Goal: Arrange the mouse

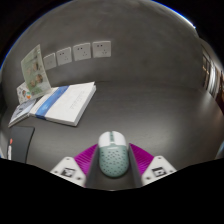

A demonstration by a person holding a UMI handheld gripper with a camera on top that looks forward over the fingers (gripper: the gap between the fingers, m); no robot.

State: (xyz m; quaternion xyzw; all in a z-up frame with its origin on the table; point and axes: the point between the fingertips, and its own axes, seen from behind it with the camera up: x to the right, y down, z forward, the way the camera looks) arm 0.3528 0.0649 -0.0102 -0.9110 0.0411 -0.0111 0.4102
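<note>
A pale mint-grey mouse (112,153) with a speckled back and a grey scroll wheel sits between my two fingers, its nose pointing away from me. My gripper (112,161) is shut on the mouse: the magenta pads (86,157) press against both of its sides. The mouse is held over a grey table (140,105); whether it touches the surface is hidden by the fingers.
A white book with a blue spine (68,103) lies on the table ahead to the left, with a leaflet (33,72) and papers (24,108) beside it. A wall with several white sockets (80,50) stands beyond the table.
</note>
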